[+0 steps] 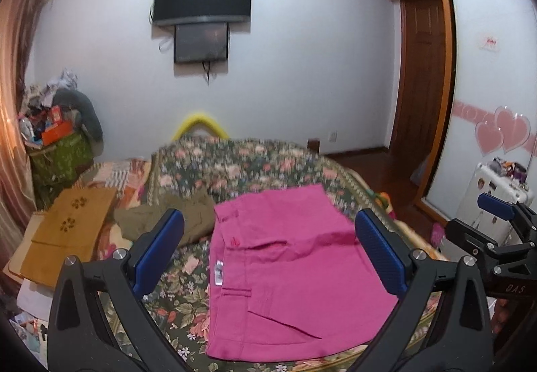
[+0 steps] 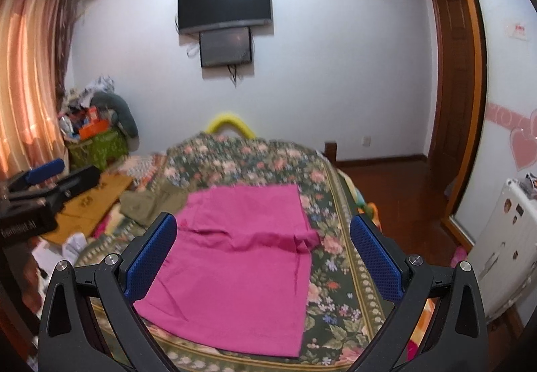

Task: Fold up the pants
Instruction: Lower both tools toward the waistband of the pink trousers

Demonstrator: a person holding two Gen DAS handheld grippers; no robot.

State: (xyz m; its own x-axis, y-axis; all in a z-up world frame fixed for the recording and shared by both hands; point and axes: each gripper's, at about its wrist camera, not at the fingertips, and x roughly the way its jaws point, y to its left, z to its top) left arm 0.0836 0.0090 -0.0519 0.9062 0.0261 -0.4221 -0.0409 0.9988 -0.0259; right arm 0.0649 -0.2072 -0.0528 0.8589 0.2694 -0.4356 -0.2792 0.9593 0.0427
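Hanging above the bed, the left gripper [image 1: 268,251] and right gripper [image 2: 263,258] both stand wide apart in the jaws, holding nothing. Just ahead and below them lie the pink pants [image 1: 288,274] — folded flat on the flowered bedspread [image 2: 339,284]. Beyond, left of the pants, sits an olive garment [image 1: 174,217]; farther off — a television [image 2: 224,4] on the wall.
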